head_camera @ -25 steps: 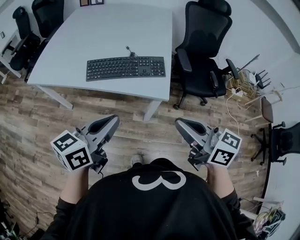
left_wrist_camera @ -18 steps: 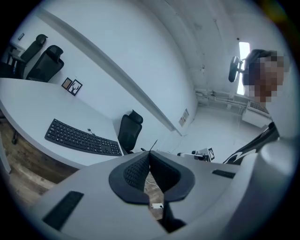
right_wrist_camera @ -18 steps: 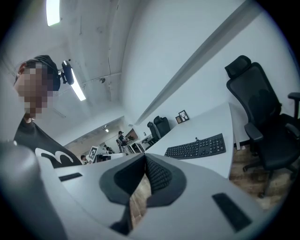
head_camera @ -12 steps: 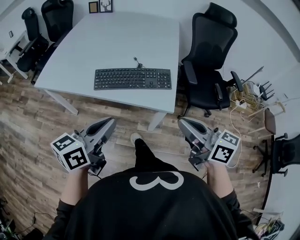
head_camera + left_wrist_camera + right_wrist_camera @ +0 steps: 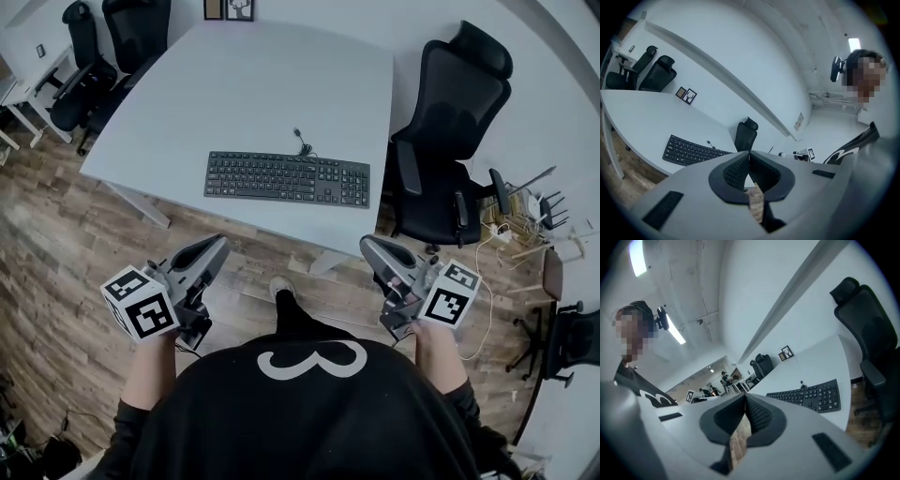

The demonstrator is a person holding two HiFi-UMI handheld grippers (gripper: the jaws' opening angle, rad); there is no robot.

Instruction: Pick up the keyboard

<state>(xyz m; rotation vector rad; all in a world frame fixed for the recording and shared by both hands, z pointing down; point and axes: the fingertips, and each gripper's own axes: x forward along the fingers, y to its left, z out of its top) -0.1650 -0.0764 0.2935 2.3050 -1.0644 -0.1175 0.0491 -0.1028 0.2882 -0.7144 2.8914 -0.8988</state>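
White table [image 5: 187,112] above a wood floor holds the black keyboard [image 5: 287,178] near its front edge, well apart from the left gripper [image 5: 212,250] and right gripper [image 5: 374,251], both closed and empty.

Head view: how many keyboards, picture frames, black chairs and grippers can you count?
Keyboard: 1
Picture frames: 2
Black chairs: 4
Grippers: 2
Total: 9
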